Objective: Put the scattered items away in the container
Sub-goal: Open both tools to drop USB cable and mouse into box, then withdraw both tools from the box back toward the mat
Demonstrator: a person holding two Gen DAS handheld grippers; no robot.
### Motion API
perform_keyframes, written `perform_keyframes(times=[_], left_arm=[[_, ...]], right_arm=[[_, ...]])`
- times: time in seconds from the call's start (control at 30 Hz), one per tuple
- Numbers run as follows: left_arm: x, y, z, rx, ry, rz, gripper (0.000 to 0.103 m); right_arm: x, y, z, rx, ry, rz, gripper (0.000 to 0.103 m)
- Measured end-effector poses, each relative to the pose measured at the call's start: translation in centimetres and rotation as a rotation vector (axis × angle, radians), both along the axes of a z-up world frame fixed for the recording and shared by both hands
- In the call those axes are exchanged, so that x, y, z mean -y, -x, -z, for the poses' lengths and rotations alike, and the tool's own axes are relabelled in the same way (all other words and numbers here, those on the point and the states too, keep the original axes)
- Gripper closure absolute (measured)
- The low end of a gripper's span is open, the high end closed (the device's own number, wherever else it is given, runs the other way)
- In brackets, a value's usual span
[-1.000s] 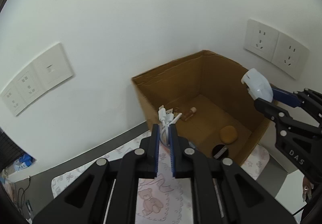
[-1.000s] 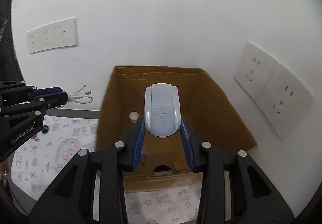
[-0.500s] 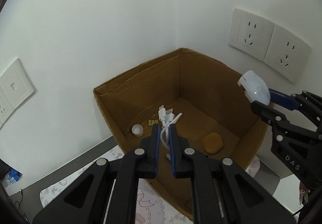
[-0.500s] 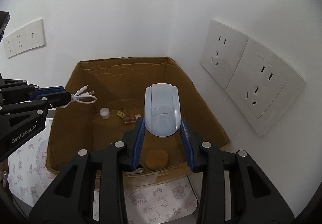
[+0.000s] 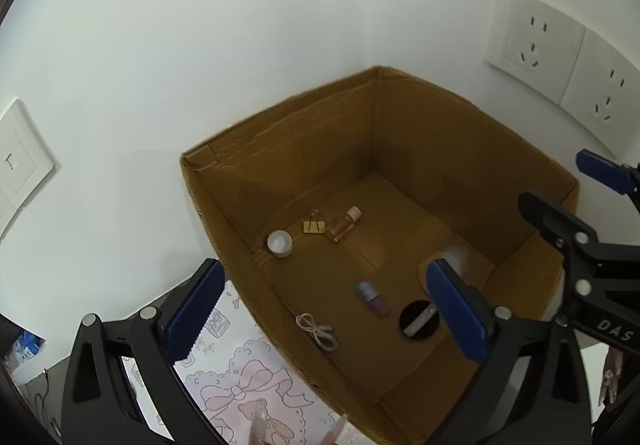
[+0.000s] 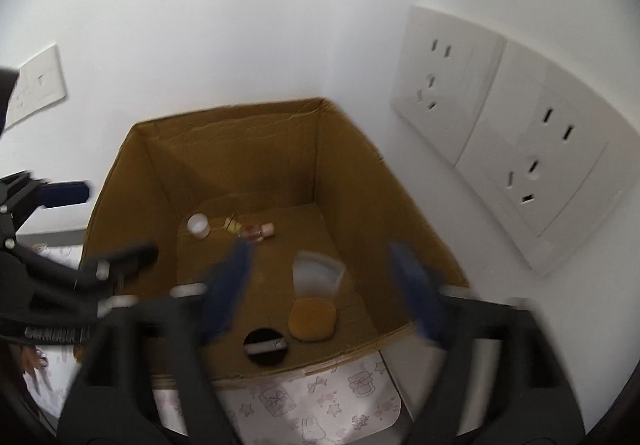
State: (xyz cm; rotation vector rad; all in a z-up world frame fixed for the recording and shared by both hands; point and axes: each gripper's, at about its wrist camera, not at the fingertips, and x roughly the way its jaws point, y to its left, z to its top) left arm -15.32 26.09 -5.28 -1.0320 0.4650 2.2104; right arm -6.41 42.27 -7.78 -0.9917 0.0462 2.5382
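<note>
The open cardboard box [image 5: 280,149] stands in the wall corner. My left gripper [image 5: 326,309] hangs over its near side with jaws opening wide and nothing between them. The white cable [image 5: 318,333] lies on the box floor below it. My right gripper [image 6: 322,289] is blurred, its jaws opening. The white mouse [image 6: 318,273], also blurred, is free of the pads and down inside the box, beside the tan sponge [image 6: 312,319]. In the left wrist view the right gripper [image 5: 568,187] holds nothing over the box's right wall.
On the box floor lie a white cap [image 5: 280,243], a yellow binder clip [image 5: 314,227], a small bottle [image 5: 344,223], a small blurred tube [image 5: 372,297] and a black round item [image 5: 420,321]. Wall sockets [image 6: 500,149] are close on the right. A patterned mat [image 5: 248,377] lies under the box.
Both grippers have opened. The cable has left the left jaws and lies in the box. The mouse has left the right jaws and dropped into the box. Both grippers came closer over it.
</note>
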Motion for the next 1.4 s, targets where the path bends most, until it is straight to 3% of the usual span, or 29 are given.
perform_keyframes(times=[0.9, 1.4], left_arm=[[1.4, -0.5, -1.2, -0.036, 0.008, -0.03, 0.002], [7.2, -0.4, -3.0, -0.082, -0.006, -0.152, 0.002]], right_arm=[[1.2, -0.4, -1.4, -0.014, -0.004, -0.03, 0.014], [4.1, -0.6, -3.2, -0.042, -0.019, -0.096, 0.014]])
